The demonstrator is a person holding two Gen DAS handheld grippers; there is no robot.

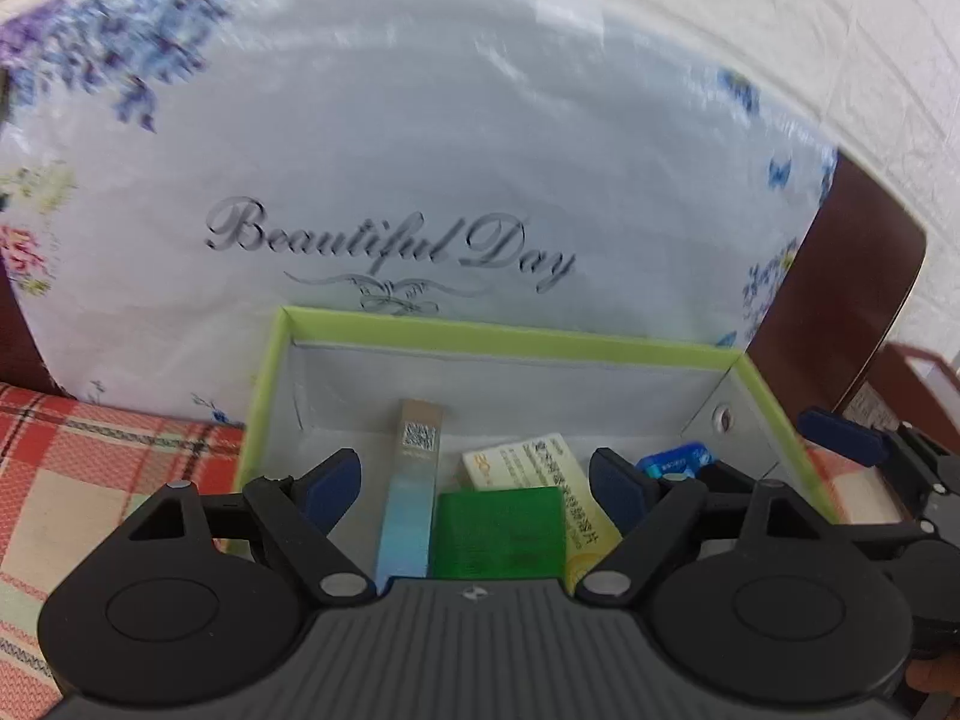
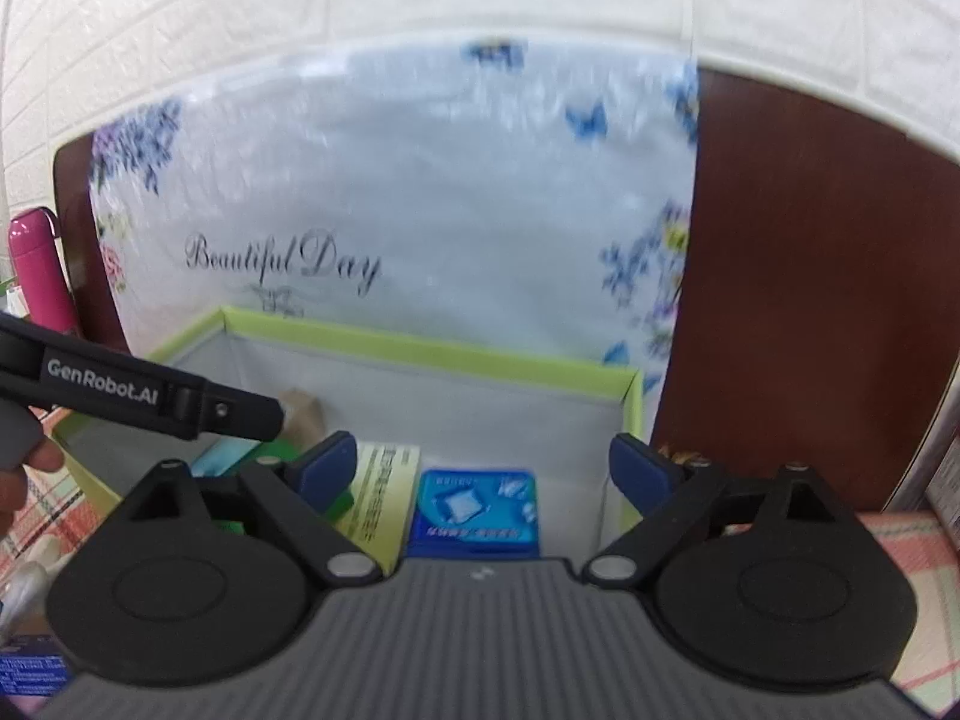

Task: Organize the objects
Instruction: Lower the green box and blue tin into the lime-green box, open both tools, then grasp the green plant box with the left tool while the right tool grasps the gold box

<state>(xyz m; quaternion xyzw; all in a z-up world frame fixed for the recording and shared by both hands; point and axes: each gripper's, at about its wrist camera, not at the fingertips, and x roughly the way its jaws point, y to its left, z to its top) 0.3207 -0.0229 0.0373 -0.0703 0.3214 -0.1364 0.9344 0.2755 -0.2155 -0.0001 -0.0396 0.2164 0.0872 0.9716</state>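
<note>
A green-rimmed open box (image 1: 498, 339) with grey inner walls stands on the checked cloth; it also shows in the right wrist view (image 2: 420, 351). Inside lie a long blue-and-beige carton (image 1: 411, 504), a green box (image 1: 501, 531), a white-yellow medicine box (image 1: 540, 462) and a blue packet (image 1: 675, 461). The blue packet (image 2: 477, 510) and the medicine box (image 2: 378, 492) show in the right wrist view too. My left gripper (image 1: 477, 489) is open and empty above the box. My right gripper (image 2: 480, 471) is open and empty above the blue packet.
A flowered "Beautiful Day" bag (image 1: 420, 180) stands right behind the box against a brown headboard (image 2: 810, 300) and a white brick wall. A pink bottle (image 2: 39, 270) stands at the far left. The red checked cloth (image 1: 90, 468) lies around the box.
</note>
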